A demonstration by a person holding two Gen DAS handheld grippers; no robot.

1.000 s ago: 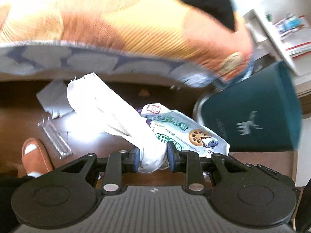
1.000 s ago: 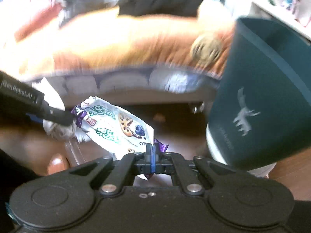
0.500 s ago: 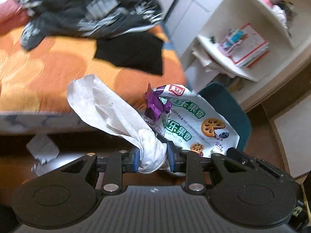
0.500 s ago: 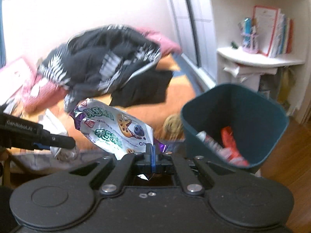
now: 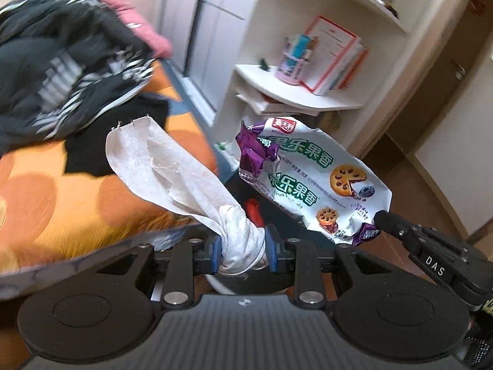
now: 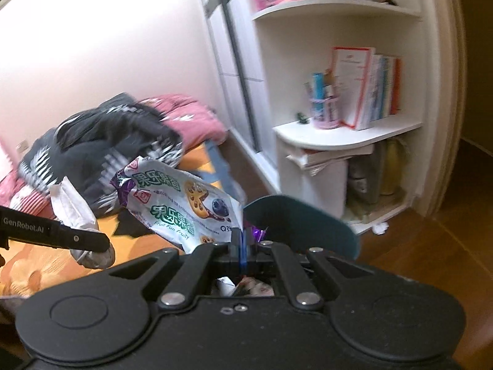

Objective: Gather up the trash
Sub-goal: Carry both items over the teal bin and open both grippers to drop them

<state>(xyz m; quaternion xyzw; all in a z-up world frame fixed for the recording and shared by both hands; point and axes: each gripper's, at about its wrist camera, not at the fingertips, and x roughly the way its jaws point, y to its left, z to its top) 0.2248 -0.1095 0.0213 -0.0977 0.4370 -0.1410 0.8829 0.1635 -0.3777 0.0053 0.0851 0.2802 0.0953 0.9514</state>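
Left gripper: clamped on tissue, long axis up-left. Right gripper: clamped on wrapper corner. Bin: directly below and ahead of both; right gripper seems nearer.

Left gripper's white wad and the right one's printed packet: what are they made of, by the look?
The white wad in the left gripper looks like soft matte tissue paper: fuzzy torn edges, limp creases. The printed packet in the right gripper looks like glossy plastic film, possibly foil-lined: shiny crinkles, sharp colour print.
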